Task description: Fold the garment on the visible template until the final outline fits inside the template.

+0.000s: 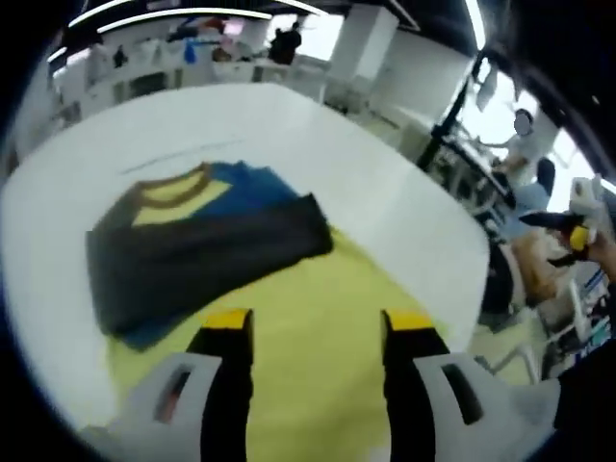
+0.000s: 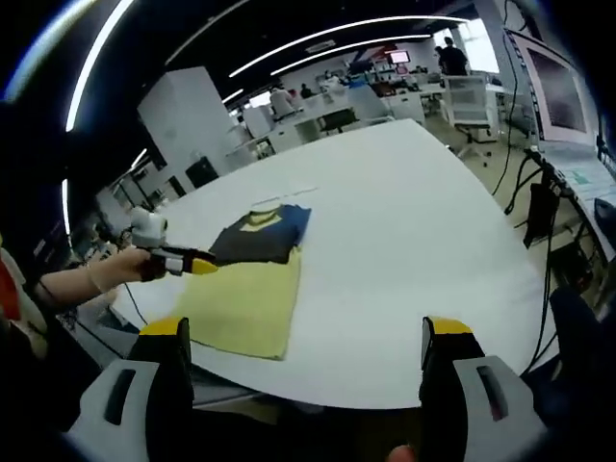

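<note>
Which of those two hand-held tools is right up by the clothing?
The left tool: in the right gripper view its yellow tips reach the dark folded garment on the yellow template. The right tool hangs back past the white table edge.

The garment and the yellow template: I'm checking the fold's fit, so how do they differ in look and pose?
The garment is dark grey and blue with a brown-and-yellow collar; the yellow template is one plain colour. The garment is folded into a bunched, layered block, while the template lies flat as a single sheet. The garment sits on the template's far end and overhangs its edge, leaving the near part bare. Both rest on the white table.
</note>
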Demonstrator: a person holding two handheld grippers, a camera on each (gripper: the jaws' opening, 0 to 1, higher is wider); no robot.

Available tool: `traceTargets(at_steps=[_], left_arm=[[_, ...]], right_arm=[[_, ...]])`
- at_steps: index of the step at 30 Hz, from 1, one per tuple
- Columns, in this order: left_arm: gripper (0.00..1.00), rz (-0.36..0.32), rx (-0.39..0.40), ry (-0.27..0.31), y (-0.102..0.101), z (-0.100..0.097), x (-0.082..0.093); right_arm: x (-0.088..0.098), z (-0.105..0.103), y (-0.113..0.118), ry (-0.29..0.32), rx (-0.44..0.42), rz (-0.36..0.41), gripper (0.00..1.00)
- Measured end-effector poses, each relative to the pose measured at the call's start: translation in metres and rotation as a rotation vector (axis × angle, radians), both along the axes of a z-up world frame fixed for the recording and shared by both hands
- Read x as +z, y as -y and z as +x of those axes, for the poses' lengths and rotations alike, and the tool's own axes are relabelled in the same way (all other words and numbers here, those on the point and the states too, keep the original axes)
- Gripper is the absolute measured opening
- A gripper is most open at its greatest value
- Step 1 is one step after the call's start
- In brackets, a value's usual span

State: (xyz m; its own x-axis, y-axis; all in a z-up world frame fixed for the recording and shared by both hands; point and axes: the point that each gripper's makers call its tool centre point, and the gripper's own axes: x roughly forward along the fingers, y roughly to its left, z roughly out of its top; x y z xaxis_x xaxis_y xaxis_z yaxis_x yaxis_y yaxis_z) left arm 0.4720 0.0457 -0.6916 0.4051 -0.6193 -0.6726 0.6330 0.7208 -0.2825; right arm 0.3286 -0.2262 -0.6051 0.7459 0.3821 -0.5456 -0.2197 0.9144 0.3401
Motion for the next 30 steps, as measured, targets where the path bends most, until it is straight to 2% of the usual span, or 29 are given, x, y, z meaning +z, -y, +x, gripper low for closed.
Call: traceTargets(at_steps=[12, 21, 30], left_arm=[[0.67, -0.002, 0.106, 0.05, -0.081, -0.04, 0.037], [0.8, -0.032, 0.168, 0.07, -0.114, -0.059, 0.058], [0.91, -0.056, 0.211, 0.1, -0.145, -0.077, 0.078]], right_arm=[[0.01, 0.022, -0.052, 0.043, 0.139, 0.004, 1.0], [0.013, 0.025, -0.076, 0.053, 0.205, 0.001, 1.0], [0.015, 0.026, -0.079, 0.058, 0.223, -0.003, 1.0]])
